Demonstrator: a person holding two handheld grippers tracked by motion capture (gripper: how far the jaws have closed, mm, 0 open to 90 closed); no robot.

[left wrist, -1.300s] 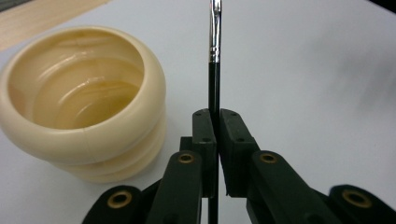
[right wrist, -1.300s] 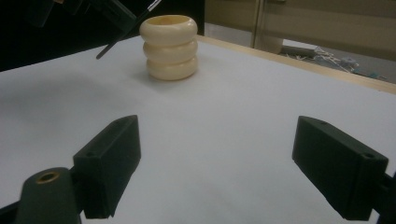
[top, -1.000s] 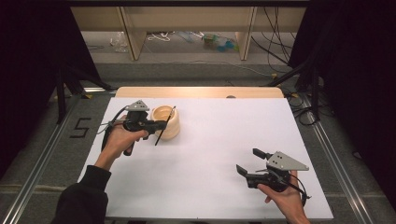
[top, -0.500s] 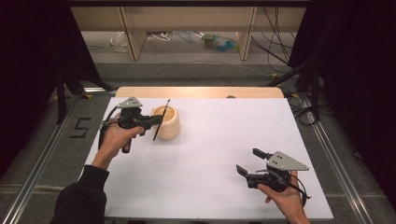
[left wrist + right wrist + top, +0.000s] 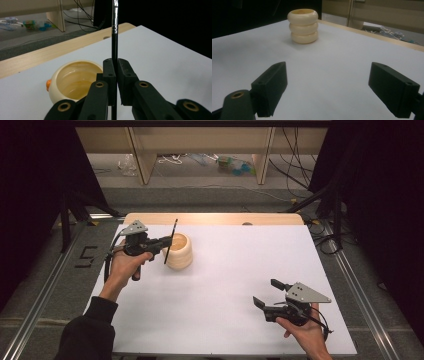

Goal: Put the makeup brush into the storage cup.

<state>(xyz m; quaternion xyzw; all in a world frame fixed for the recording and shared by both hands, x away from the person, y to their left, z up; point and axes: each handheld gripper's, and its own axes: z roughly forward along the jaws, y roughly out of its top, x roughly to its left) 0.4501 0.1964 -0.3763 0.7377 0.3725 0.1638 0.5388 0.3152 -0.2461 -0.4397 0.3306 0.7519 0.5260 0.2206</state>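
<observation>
Item: left tool [image 5: 161,240], seen in the high view over the far left of the worktop [image 5: 235,285]. Jaws clamped on a thin black stick [image 5: 170,241], gripped partway along its length. In the left gripper view the stick [image 5: 114,47] runs upright between the two pads, with a silvery band towards its upper end; it may be a brush or a pen, but the ends are too small to tell.

Item: cup [image 5: 178,251], cream, ribbed in three rings, standing upright on the worktop just beside the left tool. In the left gripper view its mouth [image 5: 75,81] is open and looks empty, with an orange knob on one side. From above, the stick's lower end hangs at the cup's near-left edge, outside the rim as far as can be judged.

Item: right tool [image 5: 272,294], held low at the near right, well apart from the cup. Jaws stand wide apart with nothing between them; in the right gripper view the cup [image 5: 303,26] is seen across bare worktop.

Step in hand, as judged: the stick is being carried by the cup, either for placing or just lifted clear.

Next move calls for: if placing, the lower end to be brought over the mouth, the stick kept near upright, then lowered inside before the grip is released. The cup is light-looking and could be tipped by a sideways knock.
</observation>
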